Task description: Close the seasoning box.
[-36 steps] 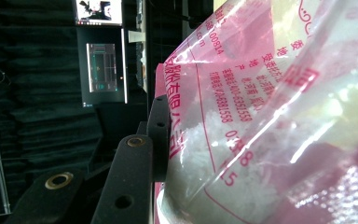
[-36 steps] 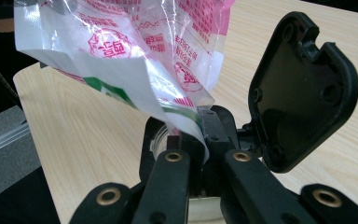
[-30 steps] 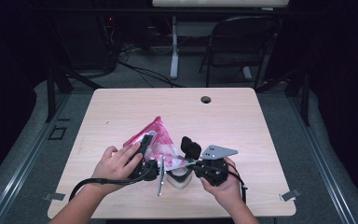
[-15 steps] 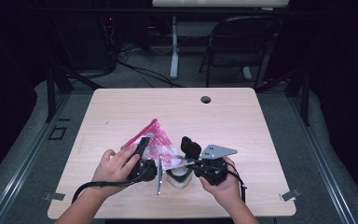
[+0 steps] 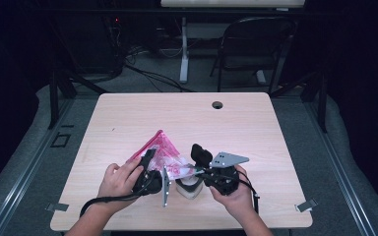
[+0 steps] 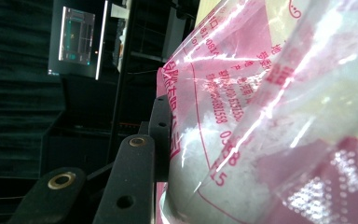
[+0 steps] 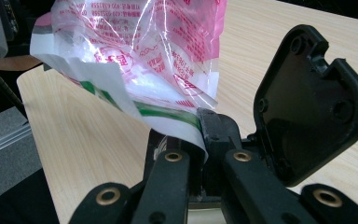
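my left gripper clamped on the pink bag's left edge, my right gripper pinching its near right corner, bag lifted between them over the table

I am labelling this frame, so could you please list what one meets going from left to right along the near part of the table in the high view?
The person's left hand → black left gripper → pink-printed clear plastic bag → black right gripper → right hand.
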Demonstrator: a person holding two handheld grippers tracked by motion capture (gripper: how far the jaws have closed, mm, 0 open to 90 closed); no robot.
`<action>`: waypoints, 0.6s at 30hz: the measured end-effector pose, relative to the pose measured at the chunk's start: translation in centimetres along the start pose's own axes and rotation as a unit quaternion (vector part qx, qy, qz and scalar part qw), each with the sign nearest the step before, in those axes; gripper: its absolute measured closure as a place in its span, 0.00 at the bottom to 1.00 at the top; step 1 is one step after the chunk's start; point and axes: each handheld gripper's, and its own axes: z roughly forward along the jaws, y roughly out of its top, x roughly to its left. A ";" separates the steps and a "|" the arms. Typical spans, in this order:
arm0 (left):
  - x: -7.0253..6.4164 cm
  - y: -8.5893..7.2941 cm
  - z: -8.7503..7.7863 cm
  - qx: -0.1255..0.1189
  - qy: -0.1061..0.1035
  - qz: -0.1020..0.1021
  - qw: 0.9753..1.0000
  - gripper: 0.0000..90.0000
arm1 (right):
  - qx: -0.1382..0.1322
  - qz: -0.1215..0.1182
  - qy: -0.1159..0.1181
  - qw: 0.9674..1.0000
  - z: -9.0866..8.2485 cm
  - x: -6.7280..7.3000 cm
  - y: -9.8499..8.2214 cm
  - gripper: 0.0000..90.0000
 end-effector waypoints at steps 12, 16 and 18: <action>-1.2 -0.6 0.2 0.005 -0.018 -0.036 0.999 0.80 | -0.004 0.001 -0.001 1.000 0.1 0.1 0.1 1.00; -1.4 -0.8 0.2 0.006 -0.026 -0.047 0.999 0.80 | -0.002 -0.001 0.000 1.000 0.1 0.1 0.1 1.00; -1.4 -0.9 0.2 0.006 -0.034 -0.064 0.997 0.80 | -0.003 -0.001 0.001 1.000 0.2 0.2 0.1 1.00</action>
